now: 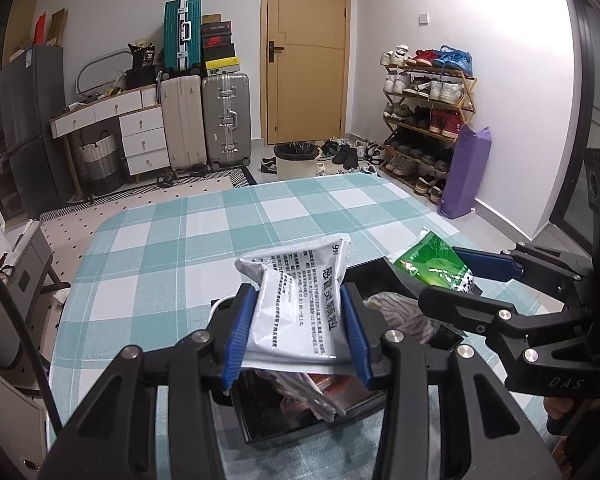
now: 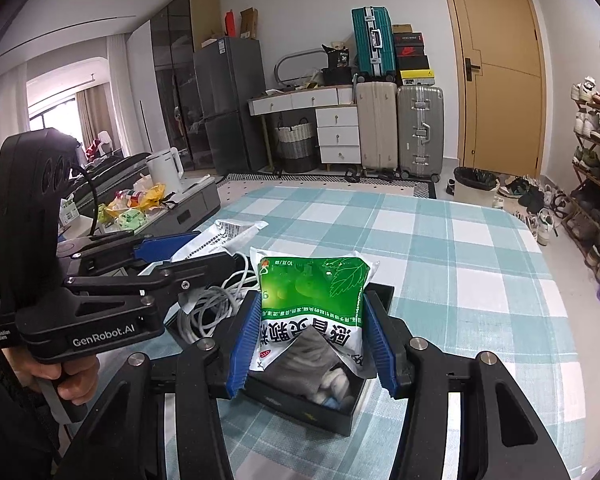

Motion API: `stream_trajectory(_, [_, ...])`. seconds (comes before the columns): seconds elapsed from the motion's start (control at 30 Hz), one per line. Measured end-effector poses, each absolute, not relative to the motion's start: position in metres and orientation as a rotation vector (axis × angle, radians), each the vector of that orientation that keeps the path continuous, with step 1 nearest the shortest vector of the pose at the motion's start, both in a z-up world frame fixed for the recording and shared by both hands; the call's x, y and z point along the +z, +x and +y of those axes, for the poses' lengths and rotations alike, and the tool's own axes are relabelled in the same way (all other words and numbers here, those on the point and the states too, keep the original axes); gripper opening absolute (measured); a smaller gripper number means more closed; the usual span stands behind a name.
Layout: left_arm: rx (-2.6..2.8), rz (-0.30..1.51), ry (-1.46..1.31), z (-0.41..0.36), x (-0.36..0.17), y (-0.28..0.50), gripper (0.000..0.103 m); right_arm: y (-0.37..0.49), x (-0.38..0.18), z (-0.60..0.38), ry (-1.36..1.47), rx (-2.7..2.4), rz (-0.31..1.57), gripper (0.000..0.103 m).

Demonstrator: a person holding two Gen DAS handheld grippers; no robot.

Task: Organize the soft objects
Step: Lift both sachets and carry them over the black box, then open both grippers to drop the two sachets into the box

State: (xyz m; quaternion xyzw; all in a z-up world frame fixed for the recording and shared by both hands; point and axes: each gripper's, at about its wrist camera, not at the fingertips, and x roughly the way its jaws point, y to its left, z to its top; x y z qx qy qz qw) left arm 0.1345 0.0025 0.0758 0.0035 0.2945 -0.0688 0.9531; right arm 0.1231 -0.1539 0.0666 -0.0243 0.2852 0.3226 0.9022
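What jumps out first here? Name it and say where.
Two soft packets, each pinched between blue gripper pads above the black box on the checked table: the left gripper holds a silver packet, the right gripper a green packet. White cable lies coiled in the box.

A lived-in home entryway; stacked suitcases (image 1: pixel 206 120), a loaded shoe rack (image 1: pixel 428 120), a wooden door (image 1: pixel 304 52), a fridge (image 2: pixel 228 100).
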Motion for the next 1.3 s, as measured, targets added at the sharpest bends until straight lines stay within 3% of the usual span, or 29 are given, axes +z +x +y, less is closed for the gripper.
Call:
stream_trajectory(0.97, [-0.142,0.680,0.046,0.002,0.045,0.162,0.043,0.169,0.027,-0.133,-0.098,0.644,0.700,0.051])
stream_trajectory(1.07, [-0.140,0.677,0.038,0.002,0.046,0.162,0.044,0.169,0.026,-0.133,-0.105,0.638,0.695,0.060])
stream_trajectory(1.13, [-0.147,0.674,0.025,0.003,0.047,0.162,0.044,0.165,0.028,-0.134,-0.126,0.615,0.682,0.075])
stream_trajectory(1.3, [-0.153,0.662,0.003,0.006,0.054,0.155,0.069,0.153,0.032,-0.139,-0.160,0.593,0.640,0.095])
